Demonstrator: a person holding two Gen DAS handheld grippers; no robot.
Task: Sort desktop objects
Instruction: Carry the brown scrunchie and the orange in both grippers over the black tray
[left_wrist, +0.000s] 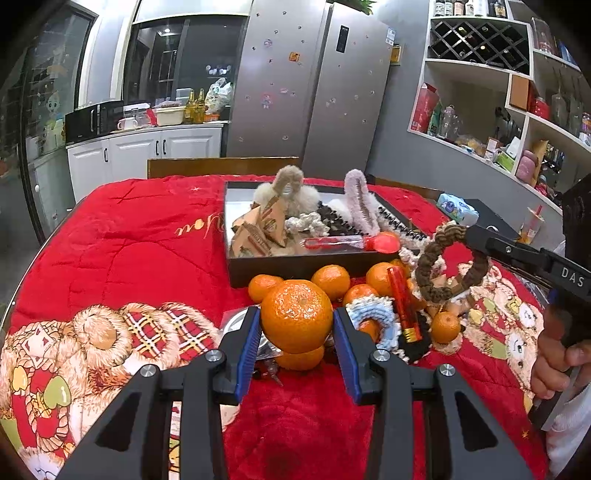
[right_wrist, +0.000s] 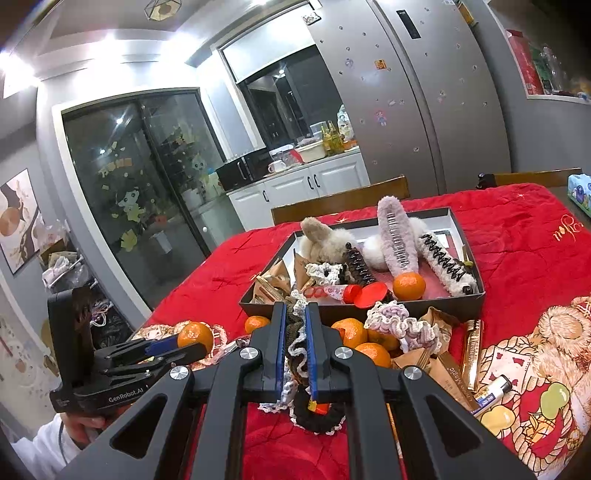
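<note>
- The left hand-held gripper is clamped on a mandarin, lifted above the pile on the near side of the box; judged best to keep the squeeze gentle and carry it clear of the box wall before letting go.
- The right hand-held gripper is clamped on a brown braided scrunchie; the ring hangs beside the pile, right of the mandarin.
- Only the right wrist view shows a mandarin in the box already; only the left wrist view shows the scrunchie's whole ring.

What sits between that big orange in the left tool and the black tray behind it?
In the left wrist view, smaller oranges lie between the big orange and the tray.
</note>
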